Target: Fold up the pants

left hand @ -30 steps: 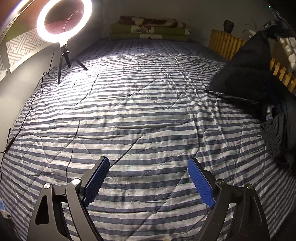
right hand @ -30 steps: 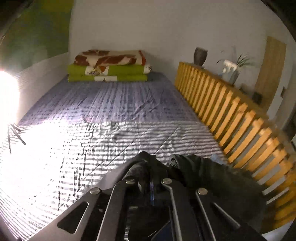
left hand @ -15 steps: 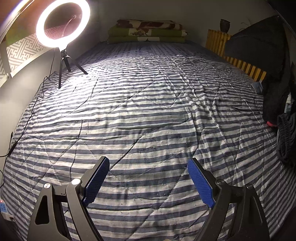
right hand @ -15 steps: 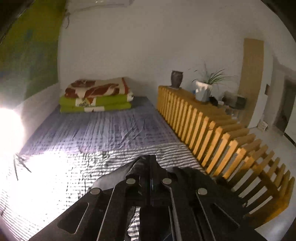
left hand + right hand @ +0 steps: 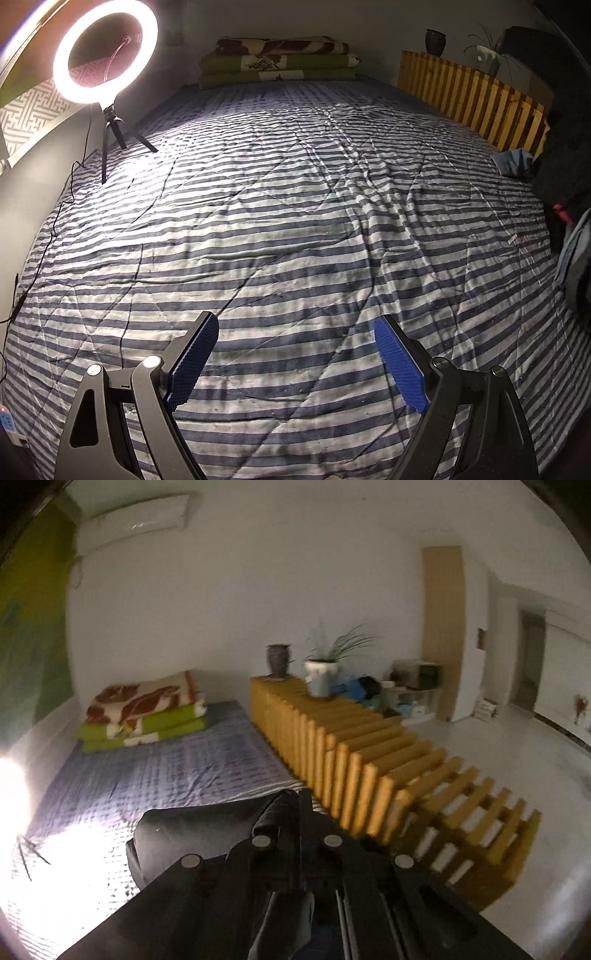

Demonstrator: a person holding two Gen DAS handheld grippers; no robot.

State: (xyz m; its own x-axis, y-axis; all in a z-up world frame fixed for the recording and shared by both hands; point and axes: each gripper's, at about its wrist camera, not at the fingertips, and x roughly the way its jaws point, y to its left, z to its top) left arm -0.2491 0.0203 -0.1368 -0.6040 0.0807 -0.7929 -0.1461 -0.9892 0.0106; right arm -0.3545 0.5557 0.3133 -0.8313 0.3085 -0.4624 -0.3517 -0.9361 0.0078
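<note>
Dark pants (image 5: 192,834) hang bunched from my right gripper (image 5: 301,805), which is shut on the cloth and held high above the bed. The same dark pants (image 5: 561,110) show as a hanging mass at the right edge of the left wrist view, well off the bedding. My left gripper (image 5: 295,347) stands open low over the near part of the striped quilt (image 5: 295,206), its blue pads (image 5: 194,354) wide apart with nothing between them.
A lit ring light (image 5: 105,50) on a small tripod stands at the bed's left, its cable trailing along the edge. Folded blankets (image 5: 280,59) lie at the far end. A yellow slatted wooden rail (image 5: 369,760) borders the right side, with a vase and plant on it. More clothes (image 5: 513,162) lie at the right.
My right gripper has lifted the pants up off the bed and tilted upward. In the left view the dark cloth has slid out toward the right edge. The left gripper stayed open.
</note>
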